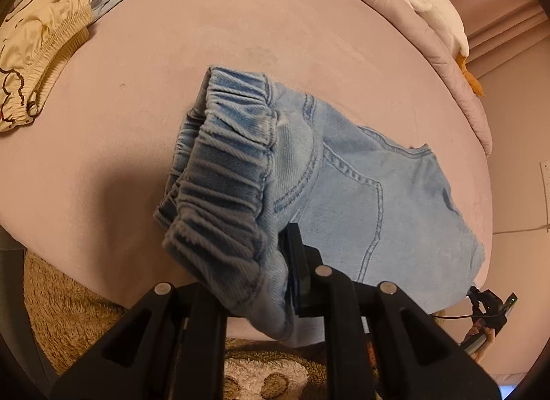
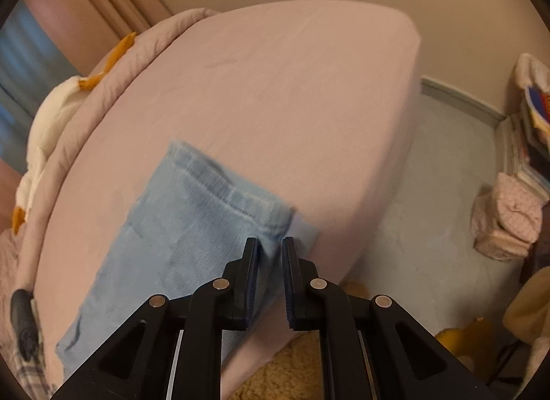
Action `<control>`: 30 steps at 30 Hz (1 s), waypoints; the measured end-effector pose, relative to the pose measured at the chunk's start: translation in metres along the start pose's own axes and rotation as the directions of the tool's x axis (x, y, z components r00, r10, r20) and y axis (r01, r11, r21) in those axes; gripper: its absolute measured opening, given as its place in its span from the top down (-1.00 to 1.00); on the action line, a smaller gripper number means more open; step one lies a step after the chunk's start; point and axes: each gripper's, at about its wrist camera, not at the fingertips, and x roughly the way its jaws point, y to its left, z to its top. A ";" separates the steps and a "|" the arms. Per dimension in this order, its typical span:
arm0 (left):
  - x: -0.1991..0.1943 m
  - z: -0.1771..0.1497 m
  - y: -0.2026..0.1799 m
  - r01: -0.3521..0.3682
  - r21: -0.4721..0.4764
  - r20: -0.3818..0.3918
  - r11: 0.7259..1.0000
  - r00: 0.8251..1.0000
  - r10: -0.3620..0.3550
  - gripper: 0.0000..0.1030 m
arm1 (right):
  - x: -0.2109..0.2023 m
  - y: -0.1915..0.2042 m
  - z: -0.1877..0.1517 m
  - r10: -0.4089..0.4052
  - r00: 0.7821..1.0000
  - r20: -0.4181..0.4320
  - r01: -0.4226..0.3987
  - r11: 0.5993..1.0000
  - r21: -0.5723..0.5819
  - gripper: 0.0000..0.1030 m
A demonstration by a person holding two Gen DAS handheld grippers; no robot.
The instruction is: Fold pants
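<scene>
Light blue denim pants (image 1: 343, 176) lie on the pink bed (image 1: 172, 56). My left gripper (image 1: 271, 262) is shut on the pants' elastic waistband (image 1: 233, 159) and holds it lifted off the sheet near the bed's front edge; the cloth hides its left finger. In the right wrist view the leg hems (image 2: 220, 186) lie flat on the bed (image 2: 292, 90). My right gripper (image 2: 270, 245) is open a little, its jaws either side of the hem corner near the bed's edge, not clamped on it.
Cream and pale blue clothes (image 1: 44, 39) lie at the bed's far left. A white goose plush (image 1: 429, 4) rests on the rolled quilt at the far edge. A brown fluffy rug (image 1: 75, 314) lies below the bed. Folded fabric (image 2: 505, 224) and stacked items stand by the wall.
</scene>
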 end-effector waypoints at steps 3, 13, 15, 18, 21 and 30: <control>0.001 0.001 -0.002 -0.013 0.007 0.007 1.000 1.000 0.012 0.69 | -0.004 0.000 0.001 0.022 1.000 0.011 -0.022 1.000 -0.010 0.78; 0.007 -0.004 -0.003 -0.018 0.020 0.007 1.000 1.000 0.017 0.73 | -0.022 -0.016 0.002 0.059 0.997 0.050 -0.061 0.998 0.034 0.91; 0.008 -0.005 -0.008 -0.033 0.038 0.013 0.999 0.999 0.033 0.73 | -0.001 -0.020 -0.006 -0.009 1.000 0.005 0.009 0.999 0.031 0.91; 0.009 -0.005 -0.010 -0.044 0.059 0.018 0.997 0.999 0.043 0.72 | 0.001 -0.021 -0.010 -0.016 1.000 0.023 0.016 1.000 0.021 0.92; 0.010 -0.004 -0.008 -0.037 0.055 0.023 0.998 0.999 0.036 0.71 | 0.003 -0.020 -0.005 -0.031 1.000 -0.002 0.031 0.999 0.014 0.92; 0.014 -0.008 -0.011 -0.056 0.081 0.055 0.995 0.997 0.051 0.68 | 0.001 -0.016 -0.006 -0.067 0.998 0.005 0.067 0.998 0.001 0.92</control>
